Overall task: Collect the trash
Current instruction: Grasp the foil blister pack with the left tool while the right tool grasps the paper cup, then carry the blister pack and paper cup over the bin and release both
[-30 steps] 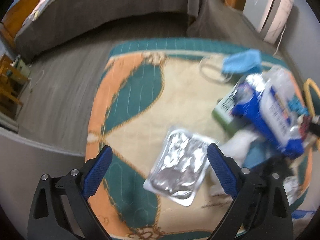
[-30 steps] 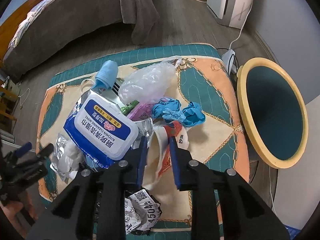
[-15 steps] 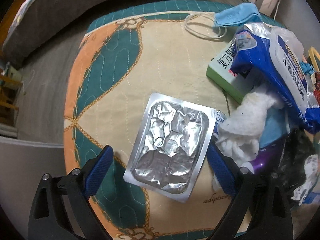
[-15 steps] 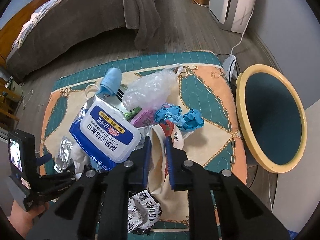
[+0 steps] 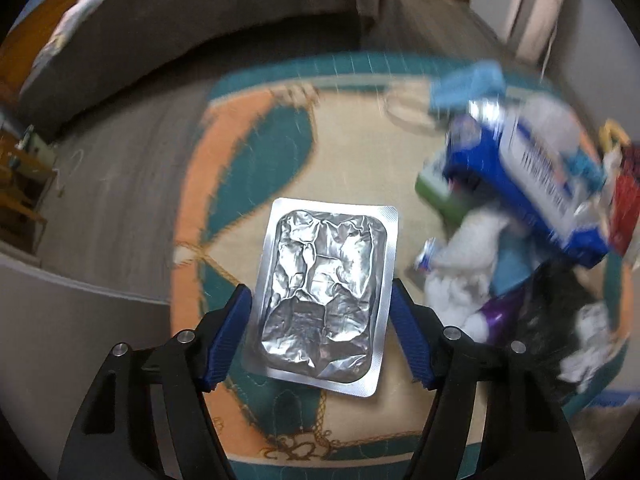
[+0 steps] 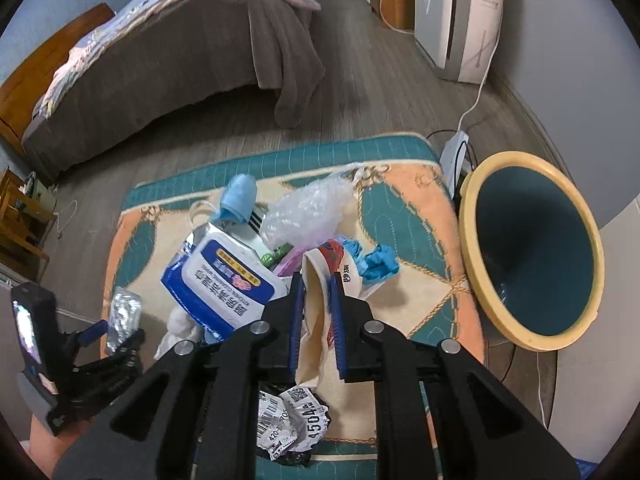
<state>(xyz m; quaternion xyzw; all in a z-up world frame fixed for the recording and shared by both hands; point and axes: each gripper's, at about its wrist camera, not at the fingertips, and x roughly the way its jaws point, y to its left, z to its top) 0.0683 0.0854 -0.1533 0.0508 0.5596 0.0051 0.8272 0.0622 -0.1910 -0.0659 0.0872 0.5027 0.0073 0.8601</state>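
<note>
My left gripper is shut on a silver foil blister pack, pinched by its two side edges and lifted off the patterned rug; the pack also shows in the right wrist view. My right gripper is shut on a crushed white and red paper cup, raised above the rug. A trash pile lies on the rug: a blue wipes pack, a clear plastic bag, blue gloves, a blue face mask, crumpled receipts.
A teal bin with a yellow rim stands right of the rug. A bed with a grey blanket is at the back left. A white appliance and its cable are at the back right. White tissue lies by the pile.
The left jaws closed on the foil pack and raised it off the rug. The right gripper has lifted the paper cup higher and the camera has pulled back from the pile.
</note>
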